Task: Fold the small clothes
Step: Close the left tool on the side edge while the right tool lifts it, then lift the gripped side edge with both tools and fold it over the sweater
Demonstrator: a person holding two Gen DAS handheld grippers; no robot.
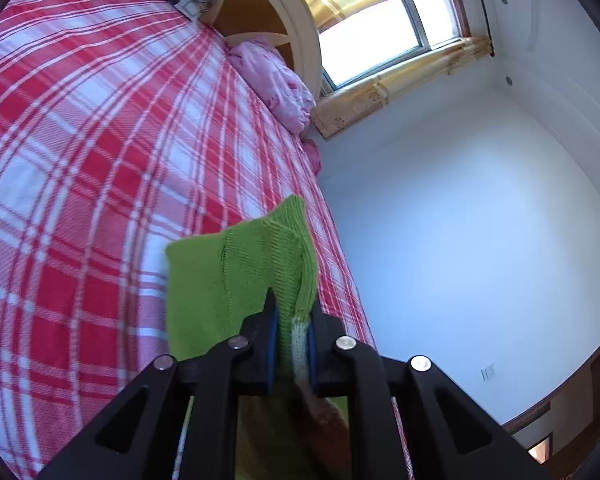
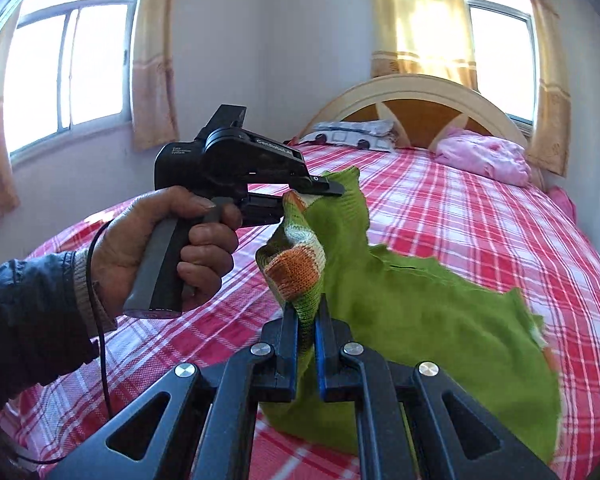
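We hold the green knitted garment (image 2: 420,304) above the bed (image 2: 480,220); left hand-held gripper (image 1: 291,312) and right hand-held gripper (image 2: 307,312) are both clamped on its striped edge.

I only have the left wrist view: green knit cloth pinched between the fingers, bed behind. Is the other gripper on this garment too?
Observer: Yes. The right gripper is shut on the green garment at an orange-and-white striped band.
Operator: Is the garment lying on the bed?
Observer: Its gripped edge is lifted; the rest hangs toward the plaid bedsheet.
Operator: Who holds my gripper?
Observer: A hand in a dark sleeve grips the left gripper by its handle.
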